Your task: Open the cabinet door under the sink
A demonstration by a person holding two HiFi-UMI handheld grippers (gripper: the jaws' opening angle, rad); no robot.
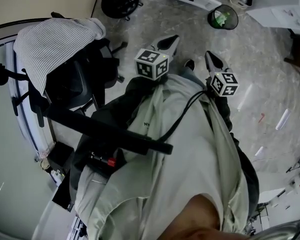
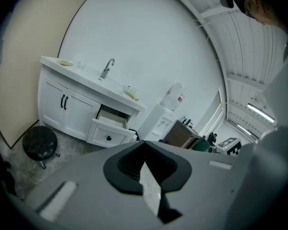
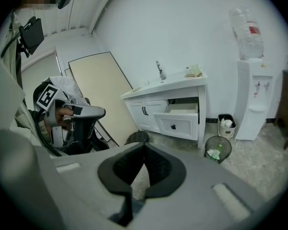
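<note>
Facing the cabinet door (image 3: 150, 117) with my left hand-held gripper (image 2: 144, 143) and right hand-held gripper (image 3: 144, 145) pressed together, empty, I might snag the open drawer (image 3: 177, 124) beside it.

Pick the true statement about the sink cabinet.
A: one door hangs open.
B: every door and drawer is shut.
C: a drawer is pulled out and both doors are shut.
C: in the right gripper view the drawer juts out of the sink cabinet, while the doors sit flush.
</note>
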